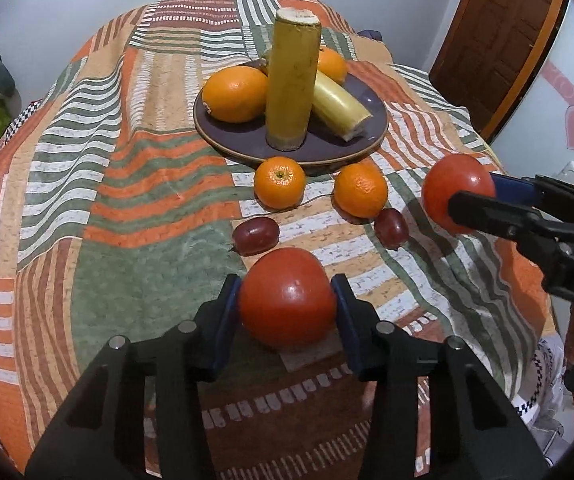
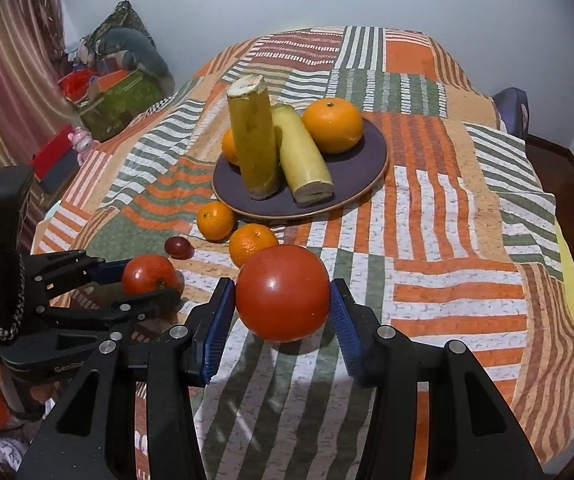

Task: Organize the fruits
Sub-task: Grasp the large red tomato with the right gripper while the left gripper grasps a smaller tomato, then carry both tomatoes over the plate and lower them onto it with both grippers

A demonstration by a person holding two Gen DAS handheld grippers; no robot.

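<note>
My left gripper (image 1: pixel 287 300) is shut on a red tomato (image 1: pixel 287 298), low over the quilt; it also shows in the right wrist view (image 2: pixel 149 276). My right gripper (image 2: pixel 283 296) is shut on a second red tomato (image 2: pixel 283 292), held above the quilt; it shows at the right of the left wrist view (image 1: pixel 458 192). A dark purple plate (image 1: pixel 327 148) holds two oranges (image 1: pixel 235 94) and two cut yellow banana pieces, one upright (image 1: pixel 291 80), one lying (image 1: pixel 339 108). Two mandarins (image 1: pixel 280 182) (image 1: pixel 361 190) and two dark red grapes (image 1: pixel 254 235) (image 1: pixel 391 226) lie in front of the plate.
A striped patchwork quilt (image 1: pixel 127 184) covers the bed. A wooden door (image 1: pixel 499 40) stands at the right. Bags, boxes and a curtain (image 2: pixel 7 80) are at the bed's left side.
</note>
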